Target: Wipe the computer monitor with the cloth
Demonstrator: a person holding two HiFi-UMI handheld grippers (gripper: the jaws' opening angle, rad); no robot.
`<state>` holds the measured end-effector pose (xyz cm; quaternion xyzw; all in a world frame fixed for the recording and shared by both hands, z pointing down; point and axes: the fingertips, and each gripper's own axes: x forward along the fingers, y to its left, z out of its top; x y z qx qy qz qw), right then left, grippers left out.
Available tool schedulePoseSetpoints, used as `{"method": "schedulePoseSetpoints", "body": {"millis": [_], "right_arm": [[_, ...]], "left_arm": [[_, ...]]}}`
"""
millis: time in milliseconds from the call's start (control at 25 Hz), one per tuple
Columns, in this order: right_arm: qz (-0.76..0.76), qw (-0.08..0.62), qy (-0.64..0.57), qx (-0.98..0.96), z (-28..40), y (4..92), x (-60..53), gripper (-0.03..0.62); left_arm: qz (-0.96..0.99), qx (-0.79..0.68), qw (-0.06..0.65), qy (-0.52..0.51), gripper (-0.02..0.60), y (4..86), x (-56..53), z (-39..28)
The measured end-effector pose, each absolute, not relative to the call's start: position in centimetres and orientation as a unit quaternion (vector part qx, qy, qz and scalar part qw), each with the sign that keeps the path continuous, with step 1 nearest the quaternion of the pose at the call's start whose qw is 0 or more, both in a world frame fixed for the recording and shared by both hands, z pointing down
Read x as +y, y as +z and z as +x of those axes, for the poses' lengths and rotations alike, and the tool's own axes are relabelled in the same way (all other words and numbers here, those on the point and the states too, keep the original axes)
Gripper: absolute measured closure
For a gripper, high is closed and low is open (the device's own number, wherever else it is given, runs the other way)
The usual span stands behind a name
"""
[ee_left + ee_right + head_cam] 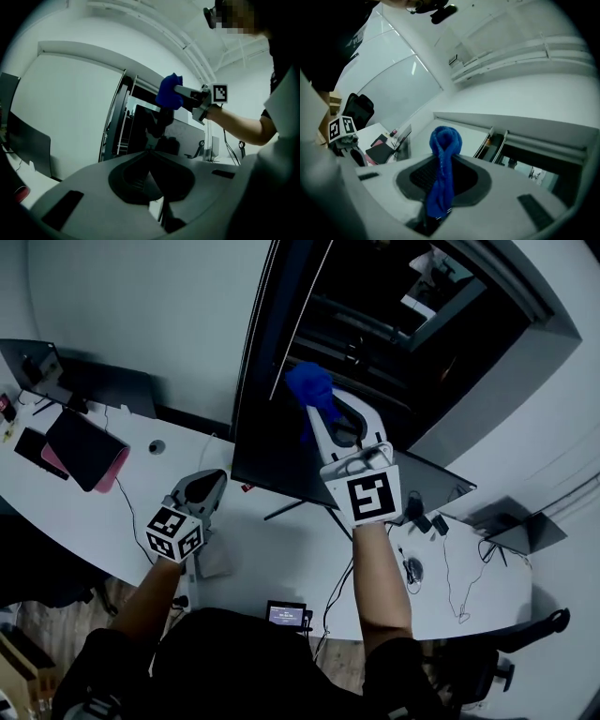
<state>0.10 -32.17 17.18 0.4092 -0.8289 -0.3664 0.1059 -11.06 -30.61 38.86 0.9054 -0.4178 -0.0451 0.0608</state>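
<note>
The dark computer monitor (272, 442) stands on the white desk (281, 549). My right gripper (316, 412) is raised in front of the monitor's upper part and is shut on a blue cloth (308, 386). In the right gripper view the cloth (442, 164) hangs bunched between the jaws. Whether the cloth touches the screen I cannot tell. My left gripper (208, 482) hovers low over the desk by the monitor's lower left corner, shut with nothing in it. The left gripper view shows its jaw tips meeting (149, 151), with the cloth (168, 92) and monitor (143, 131) beyond.
A black tablet on a pink case (86, 450) lies at the desk's left, with a second screen (111, 385) behind it. Cables and small plugs (427, 540) trail across the right side. A small lit device (286, 614) sits below the desk's front edge. A dark doorway (422, 324) is behind the monitor.
</note>
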Motion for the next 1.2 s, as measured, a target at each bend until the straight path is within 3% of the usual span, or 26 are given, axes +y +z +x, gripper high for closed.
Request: {"method": "schedulePoseSetpoints", "body": {"millis": [240, 640, 1200], "right_arm": [[0.368, 0.183, -0.394, -0.822, -5.6, 19.7, -36.3, 0.520], [0.318, 0.315, -0.393, -0.804, -8.4, 24.0, -38.8, 0.522], [0.312, 0.344, -0.364, -0.808, -7.3, 25.2, -38.9, 0.522]], "left_arm": [[0.908, -0.411, 0.068, -0.046, 0.586, 39.5, -31.6, -12.0], [0.912, -0.397, 0.091, -0.048, 0.586, 40.8, -31.5, -12.0], [0.915, -0.389, 0.099, -0.044, 0.586, 41.6, -30.1, -11.2]]}}
